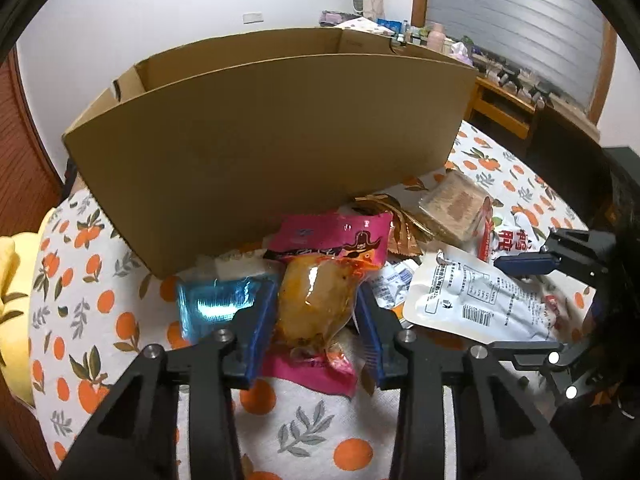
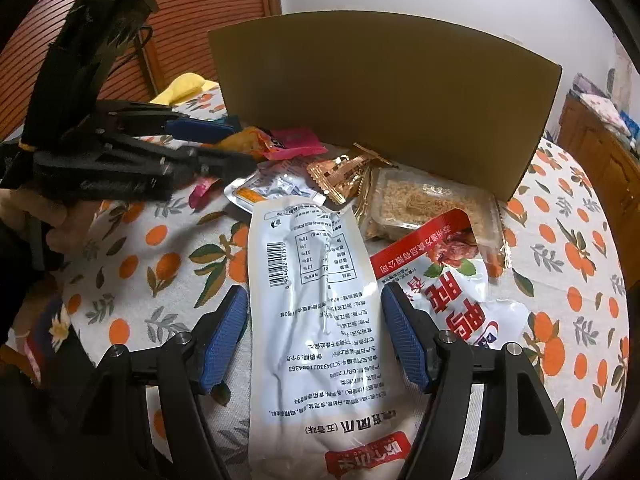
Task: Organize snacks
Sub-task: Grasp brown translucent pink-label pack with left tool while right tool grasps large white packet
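Blue-padded left gripper (image 1: 316, 320) clenched on pink meat snack pack (image 1: 320, 272), just before cardboard box (image 1: 272, 136) on orange-print tablecloth (image 1: 320, 420). Right gripper (image 2: 314, 336) straddles white pouch (image 2: 320, 320), jaws released, pads just beside its edges. Red-white pouch (image 2: 448, 280) alongside, toward tablecloth's right edge.

A lived-in room of a home, a table under an orange-print tablecloth (image 1: 492, 160), a wooden shelf (image 1: 500, 108) crowded with bottles stood by the shuttered window (image 1: 520, 20), slatted wooden doors (image 2: 200, 20) behind.
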